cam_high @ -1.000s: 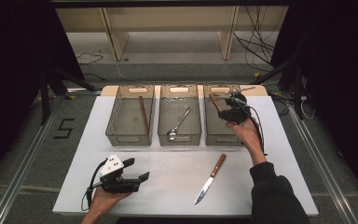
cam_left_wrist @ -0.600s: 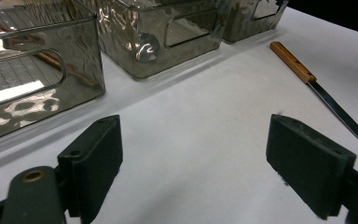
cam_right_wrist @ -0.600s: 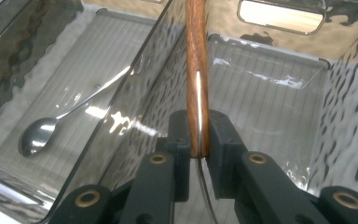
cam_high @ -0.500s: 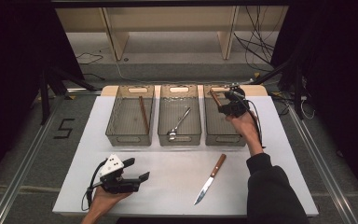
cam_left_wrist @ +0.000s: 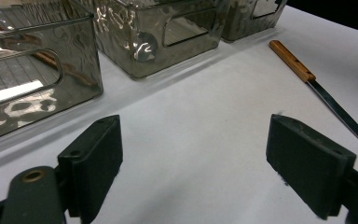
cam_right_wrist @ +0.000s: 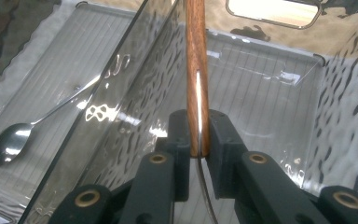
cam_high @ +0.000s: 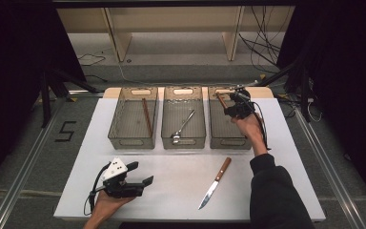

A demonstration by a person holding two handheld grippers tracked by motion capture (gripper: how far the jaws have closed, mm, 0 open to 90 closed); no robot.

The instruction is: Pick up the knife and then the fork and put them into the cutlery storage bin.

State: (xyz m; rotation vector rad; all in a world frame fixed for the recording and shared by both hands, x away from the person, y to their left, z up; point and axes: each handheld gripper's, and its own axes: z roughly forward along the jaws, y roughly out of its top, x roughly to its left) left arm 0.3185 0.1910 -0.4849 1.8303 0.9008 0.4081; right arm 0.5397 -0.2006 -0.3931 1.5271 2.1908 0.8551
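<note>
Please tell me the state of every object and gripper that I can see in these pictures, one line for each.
Right gripper: shut on a wooden-handled utensil, held over the right bin.
Left gripper: open, holding nothing, low over the table.
Knife: lying flat on the table, untouched.
Middle bin: holds a spoon.
Left bin: holds a brown stick-like utensil.

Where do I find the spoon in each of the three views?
High view: the spoon lies diagonally in the middle bin.
Left gripper view: its bowl seems to shine through that bin's near wall, upper centre.
Right gripper view: lower left.
Shared landmark: the middle bin.
</note>
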